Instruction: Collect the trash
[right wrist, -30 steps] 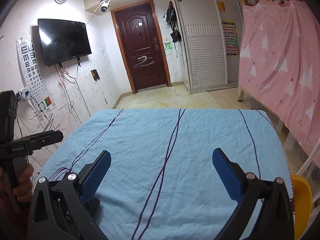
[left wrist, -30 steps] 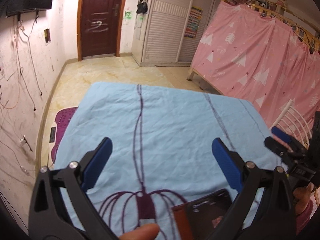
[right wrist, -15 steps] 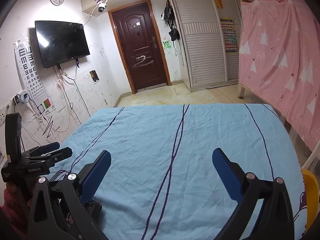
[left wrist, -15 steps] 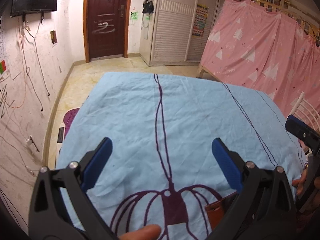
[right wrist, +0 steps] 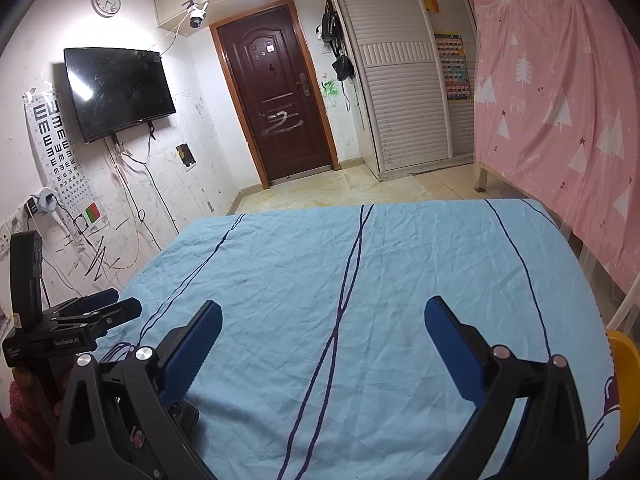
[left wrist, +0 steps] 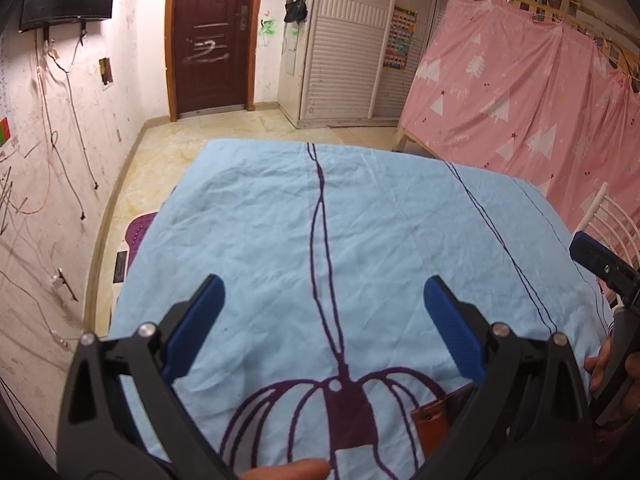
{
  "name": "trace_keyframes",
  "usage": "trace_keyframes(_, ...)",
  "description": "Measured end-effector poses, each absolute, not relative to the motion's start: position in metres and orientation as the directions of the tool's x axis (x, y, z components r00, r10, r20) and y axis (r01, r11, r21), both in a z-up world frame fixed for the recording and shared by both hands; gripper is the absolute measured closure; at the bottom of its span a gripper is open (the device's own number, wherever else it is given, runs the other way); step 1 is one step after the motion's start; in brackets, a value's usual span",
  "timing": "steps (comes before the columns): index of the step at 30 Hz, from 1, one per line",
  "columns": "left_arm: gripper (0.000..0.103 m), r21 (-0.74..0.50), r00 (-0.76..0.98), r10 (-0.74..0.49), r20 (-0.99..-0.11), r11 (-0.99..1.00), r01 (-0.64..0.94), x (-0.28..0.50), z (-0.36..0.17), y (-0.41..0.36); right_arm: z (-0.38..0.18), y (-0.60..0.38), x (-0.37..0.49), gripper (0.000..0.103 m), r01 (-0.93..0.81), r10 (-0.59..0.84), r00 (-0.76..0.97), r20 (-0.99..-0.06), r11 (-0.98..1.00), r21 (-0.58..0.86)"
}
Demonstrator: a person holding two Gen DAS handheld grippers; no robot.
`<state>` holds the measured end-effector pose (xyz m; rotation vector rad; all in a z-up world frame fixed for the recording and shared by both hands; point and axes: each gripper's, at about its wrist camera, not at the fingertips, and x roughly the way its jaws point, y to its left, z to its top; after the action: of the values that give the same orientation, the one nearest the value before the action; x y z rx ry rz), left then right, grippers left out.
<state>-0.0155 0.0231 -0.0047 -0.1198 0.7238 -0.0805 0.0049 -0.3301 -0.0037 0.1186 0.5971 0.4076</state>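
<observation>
My left gripper (left wrist: 322, 320): jaws wide apart, nothing between them, above the blue cloth (left wrist: 380, 240).
Brown wallet (left wrist: 434, 420): lying on the cloth, beside my right finger.

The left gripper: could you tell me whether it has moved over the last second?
Yes. In its own view the brown door has slid rightward, so the left gripper has swung to its left; its jaws stay wide open.
</observation>
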Motion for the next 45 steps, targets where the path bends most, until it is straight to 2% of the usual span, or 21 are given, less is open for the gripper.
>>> trace_keyframes(45, 0.007, -0.137, 0.739, -0.12, -0.663, 0.99, 0.037, -0.0179, -0.0107, 0.0228, -0.0035, -0.327, 0.0022, 0.009, -0.337, 0.406, 0.749, -0.524, 0.914, 0.225)
